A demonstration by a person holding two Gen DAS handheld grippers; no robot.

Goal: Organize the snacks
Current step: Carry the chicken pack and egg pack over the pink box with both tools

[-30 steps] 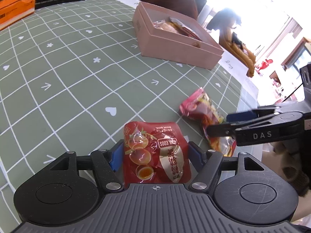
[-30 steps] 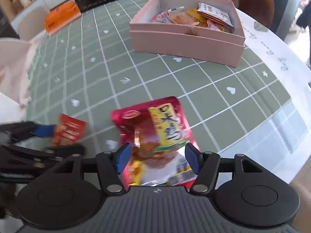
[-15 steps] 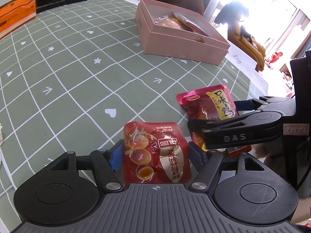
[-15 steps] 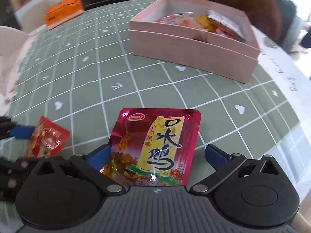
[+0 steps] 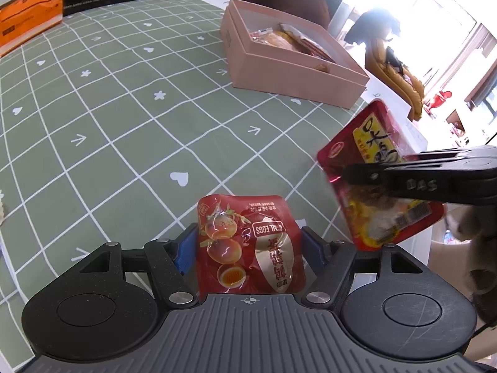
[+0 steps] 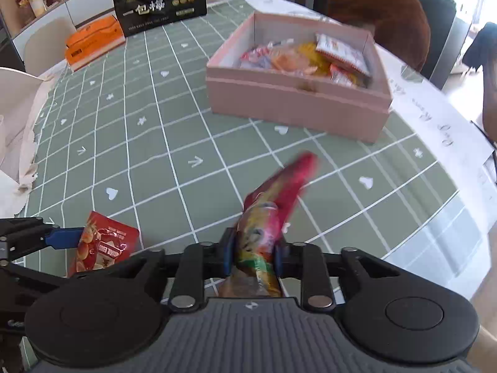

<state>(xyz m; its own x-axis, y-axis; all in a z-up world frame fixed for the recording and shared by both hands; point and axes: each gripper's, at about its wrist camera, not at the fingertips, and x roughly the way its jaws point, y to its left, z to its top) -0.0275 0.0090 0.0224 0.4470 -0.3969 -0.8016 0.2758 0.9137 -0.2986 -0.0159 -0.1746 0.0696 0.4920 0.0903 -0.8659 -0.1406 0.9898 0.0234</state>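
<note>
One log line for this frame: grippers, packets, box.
right gripper: just closed, shut on chicken packet, lifted | left gripper: around egg packet, grip unclear | pink box: open, holds snacks

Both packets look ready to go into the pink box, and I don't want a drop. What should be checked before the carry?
1. Right gripper, jaws just closed, pinching the chicken packet: ok.
2. Chicken packet off the tablecloth: ok.
3. Left gripper clamped on the egg packet: ok.
4. Egg packet lifted: cannot tell.
5. Pink box open: ok.
6. Path to the box clear: ok.
</note>
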